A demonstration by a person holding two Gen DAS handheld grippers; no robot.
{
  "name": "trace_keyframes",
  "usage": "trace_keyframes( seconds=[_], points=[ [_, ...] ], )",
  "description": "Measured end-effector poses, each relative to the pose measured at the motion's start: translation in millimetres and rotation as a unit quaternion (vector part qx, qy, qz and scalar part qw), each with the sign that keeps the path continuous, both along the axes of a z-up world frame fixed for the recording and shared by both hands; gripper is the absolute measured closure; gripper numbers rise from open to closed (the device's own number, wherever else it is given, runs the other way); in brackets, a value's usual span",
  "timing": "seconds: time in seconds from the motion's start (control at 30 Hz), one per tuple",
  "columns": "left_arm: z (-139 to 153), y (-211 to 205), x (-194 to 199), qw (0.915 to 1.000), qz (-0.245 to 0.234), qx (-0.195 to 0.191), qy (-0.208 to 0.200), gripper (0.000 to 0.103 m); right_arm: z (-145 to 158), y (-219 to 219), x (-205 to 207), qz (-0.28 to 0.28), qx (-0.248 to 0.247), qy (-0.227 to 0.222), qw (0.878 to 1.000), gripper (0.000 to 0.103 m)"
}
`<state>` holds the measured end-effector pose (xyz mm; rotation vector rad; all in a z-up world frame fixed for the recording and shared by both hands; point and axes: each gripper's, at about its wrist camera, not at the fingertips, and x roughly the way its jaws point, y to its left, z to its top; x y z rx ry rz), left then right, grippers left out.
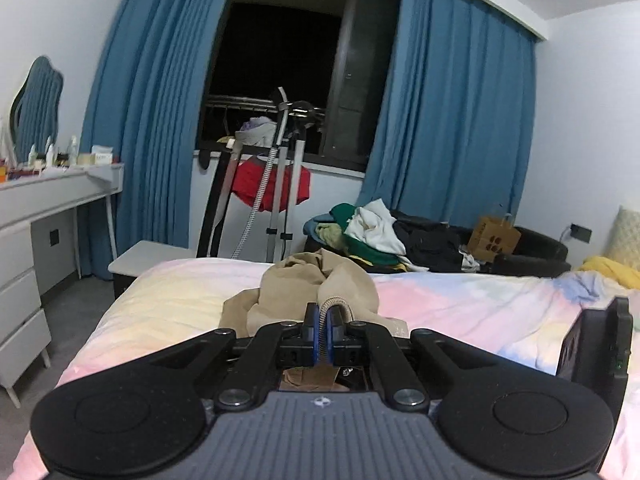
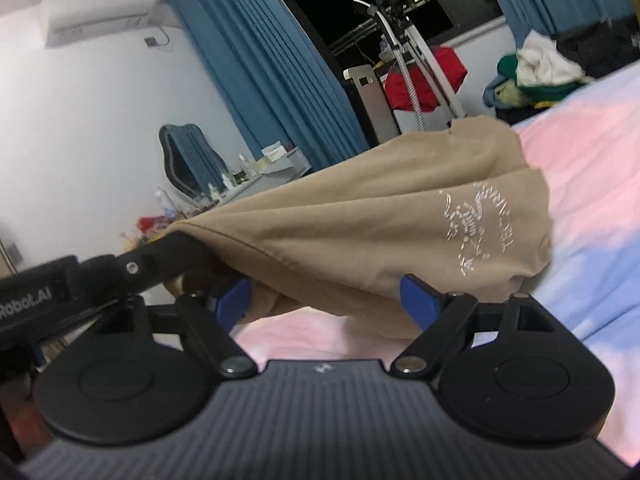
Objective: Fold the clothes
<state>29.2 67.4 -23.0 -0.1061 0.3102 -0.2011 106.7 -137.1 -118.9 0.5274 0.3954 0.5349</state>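
Observation:
A tan garment (image 1: 316, 284) lies bunched on the pastel bed sheet (image 1: 460, 308). My left gripper (image 1: 322, 332) is shut on its ribbed edge. In the right wrist view the same tan garment (image 2: 380, 220), with a white print, stretches taut from the left gripper (image 2: 176, 240) down to the bed (image 2: 580, 168). My right gripper (image 2: 326, 300) is open, its blue pads (image 2: 418, 296) wide apart under the hanging cloth, which drapes across the gap and hides the fingertips. The right gripper's black housing (image 1: 596, 344) shows at the right edge of the left wrist view.
A heap of mixed clothes (image 1: 376, 232) and a paper bag (image 1: 494, 240) sit on a dark sofa past the bed's far edge. A garment steamer stand (image 1: 280, 184) stands by the window. A white dresser (image 1: 24, 240) is at the left, a yellow cloth (image 1: 612, 268) at the right.

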Motion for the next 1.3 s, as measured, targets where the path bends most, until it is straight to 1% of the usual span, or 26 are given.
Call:
trace_keyframes(
  seconds=[0.03, 0.17, 0.23, 0.27, 0.3, 0.37, 0.43, 0.47, 0.5, 0.53, 0.6, 0.67, 0.7, 0.77, 0.8, 0.83, 0.87, 0.9, 0.93, 0.97, 1.0, 1.03, 1.1, 1.17, 1.23, 1.3],
  points=[
    [-1.1, 0.8, 2.2, 1.0000, 0.001, -0.002, 0.002, 0.100, -0.8, 1.4, 3.0, -0.008, 0.003, 0.004, 1.000, 0.019],
    [-5.7, 4.0, 10.9, 0.9999, 0.007, -0.009, 0.011, 0.100, -10.8, 7.1, 19.8, -0.067, -0.016, 0.030, 0.997, 0.018],
    [-8.0, 5.6, 15.3, 0.9997, 0.010, -0.012, 0.016, 0.100, -22.5, 14.5, 28.3, -0.084, -0.051, 0.031, 0.995, 0.019],
    [-9.1, 6.4, 17.4, 0.9997, 0.012, -0.014, 0.018, 0.100, -29.1, 16.9, 32.8, -0.094, -0.070, 0.038, 0.992, 0.017],
    [-10.3, 7.3, 19.6, 0.9996, 0.013, -0.016, 0.021, 0.100, -35.7, 17.2, 36.2, -0.103, -0.084, 0.046, 0.990, 0.019],
    [-12.6, 8.9, 24.0, 0.9994, 0.016, -0.019, 0.025, 0.100, -43.7, 10.9, 38.8, -0.115, -0.102, 0.071, 0.986, 0.018],
    [-14.5, 5.5, 26.0, 0.9996, 0.012, -0.015, 0.021, 0.100, -46.4, 4.4, 38.1, -0.123, -0.119, 0.100, 0.980, 0.019],
    [-15.5, 3.7, 27.0, 0.9997, 0.010, -0.013, 0.019, 0.100, -46.2, 0.9, 36.1, -0.129, -0.123, 0.107, 0.978, 0.022],
    [-16.5, 1.9, 27.9, 0.9998, 0.007, -0.011, 0.017, 0.100, -42.8, -2.9, 33.0, -0.136, -0.124, 0.107, 0.977, 0.031],
    [-17.5, 0.0, 28.8, 0.9999, 0.005, -0.009, 0.014, 0.100, -37.6, -6.7, 29.0, -0.143, -0.124, 0.105, 0.976, 0.036],
    [-19.5, -3.6, 30.7, 0.9999, 0.000, -0.004, 0.010, 0.100, -22.1, -14.8, 19.5, -0.157, -0.122, 0.089, 0.976, 0.056],
    [-18.8, -8.8, 29.3, 0.9999, -0.011, -0.001, 0.000, 0.099, -7.1, -26.0, 8.0, -0.168, -0.122, 0.074, 0.976, 0.061],
    [-16.8, -12.4, 26.6, 0.9998, -0.021, -0.001, -0.008, 0.099, -0.8, -32.6, 2.1, -0.170, -0.123, 0.066, 0.976, 0.062],
    [-14.7, -19.7, 20.7, 0.9992, -0.033, 0.008, -0.022, 0.099, 9.7, -46.4, -8.9, -0.165, -0.129, 0.053, 0.976, 0.064],
    [-14.8, -23.5, 17.6, 0.9989, -0.035, 0.017, -0.027, 0.099, 14.4, -52.4, -13.2, -0.157, -0.132, 0.051, 0.977, 0.070],
    [-15.0, -27.3, 14.5, 0.9985, -0.036, 0.026, -0.032, 0.099, 19.7, -57.3, -16.4, -0.141, -0.137, 0.048, 0.979, 0.073],
    [-15.1, -31.1, 11.4, 0.9980, -0.038, 0.036, -0.037, 0.099, 25.5, -60.8, -18.0, -0.113, -0.145, 0.044, 0.982, 0.076],
    [-15.4, -32.8, 10.1, 0.9979, -0.036, 0.040, -0.035, 0.099, 30.9, -64.7, -19.4, -0.097, -0.152, 0.040, 0.983, 0.079],
    [-16.1, -32.7, 9.9, 0.9981, -0.028, 0.042, -0.034, 0.099, 35.6, -69.2, -20.4, -0.096, -0.158, 0.035, 0.982, 0.082],
    [-16.6, -32.4, 10.9, 0.9982, -0.020, 0.047, -0.030, 0.099, 40.0, -73.8, -20.7, -0.099, -0.163, 0.030, 0.981, 0.090],
    [-15.9, -31.4, 13.1, 0.9983, -0.015, 0.052, -0.022, 0.099, 44.2, -78.6, -20.1, -0.105, -0.166, 0.026, 0.980, 0.090],
    [-17.1, -29.6, 15.4, 0.9987, -0.012, 0.048, -0.013, 0.099, 48.3, -84.0, -21.1, -0.110, -0.163, 0.020, 0.980, 0.090],
    [-18.7, -25.9, 19.2, 0.9993, -0.013, 0.034, 0.002, 0.099, 53.3, -90.7, -23.1, -0.105, -0.140, 0.005, 0.985, 0.090],
    [-18.7, -22.4, 22.0, 0.9996, -0.020, 0.016, 0.012, 0.099, 51.4, -86.1, -19.5, -0.077, -0.125, -0.002, 0.989, 0.090],
    [-15.7, -20.4, 22.6, 0.9996, -0.023, 0.007, 0.016, 0.099, 43.7, -74.2, -17.6, -0.035, -0.114, 0.000, 0.993, 0.088],
    [-14.7, -16.9, 23.5, 0.9993, -0.028, -0.010, 0.024, 0.099, 36.0, -59.6, -18.0, 0.006, -0.105, 0.000, 0.994, 0.086]
  ],
)
